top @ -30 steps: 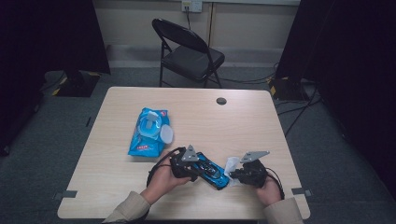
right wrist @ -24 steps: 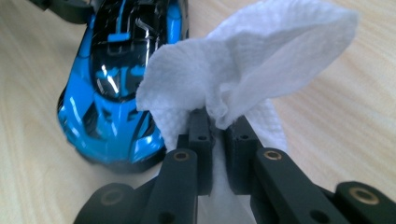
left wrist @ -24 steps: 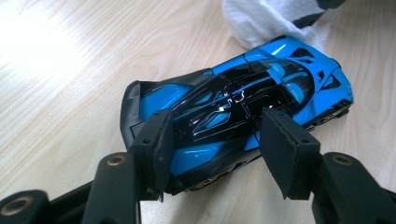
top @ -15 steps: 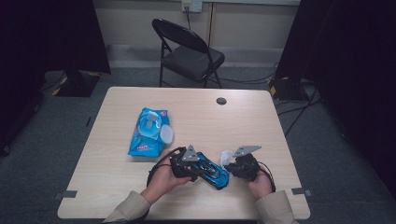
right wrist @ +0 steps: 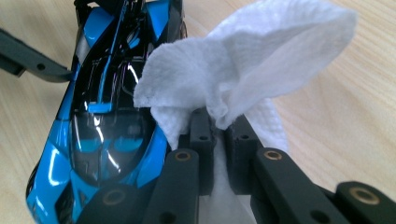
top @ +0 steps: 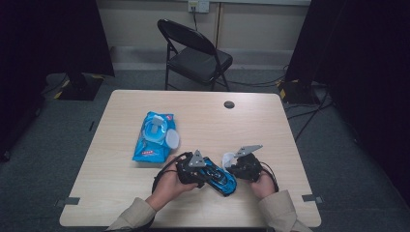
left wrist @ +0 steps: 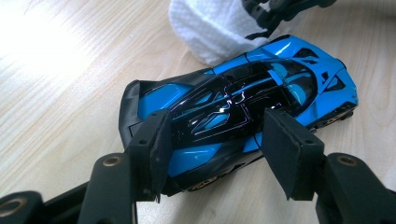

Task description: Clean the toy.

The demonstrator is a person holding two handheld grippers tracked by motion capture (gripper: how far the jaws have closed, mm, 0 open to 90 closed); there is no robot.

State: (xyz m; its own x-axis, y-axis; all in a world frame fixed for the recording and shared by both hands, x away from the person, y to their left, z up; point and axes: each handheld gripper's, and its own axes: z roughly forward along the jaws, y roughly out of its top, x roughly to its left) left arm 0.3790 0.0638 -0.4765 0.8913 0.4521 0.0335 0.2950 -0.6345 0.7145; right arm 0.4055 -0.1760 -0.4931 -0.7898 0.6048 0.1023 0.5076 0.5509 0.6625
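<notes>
Blue and glossy black, the toy car [top: 216, 175] is lying near the front edge of the table [top: 270, 125] in the high view, between the left gripper [top: 193, 170] and the right gripper [top: 241, 166]. A blue wipes packet [top: 153, 137] is sitting farther back to the left, well apart from the car.

In the left gripper view, the jaws are straddling the car [left wrist: 243, 112] across its body, one pad at each flank; they appear to be pressing on its sides, steadying it on the table. The white wipe [left wrist: 210, 28] is hanging just beyond the car's far side.

In the right gripper view, the jaws are clenching a bunched fold of the wipe [right wrist: 247, 65], which is billowing above them beside the car's [right wrist: 107, 121] roof.

The car is looking stiff, light and slick, so gripping across its flat lower flanks seems safer than its sloping roof. The wipe is looking soft and limp; pinching it by a gathered fold, as here, should be keeping it from slipping free while rubbing.
</notes>
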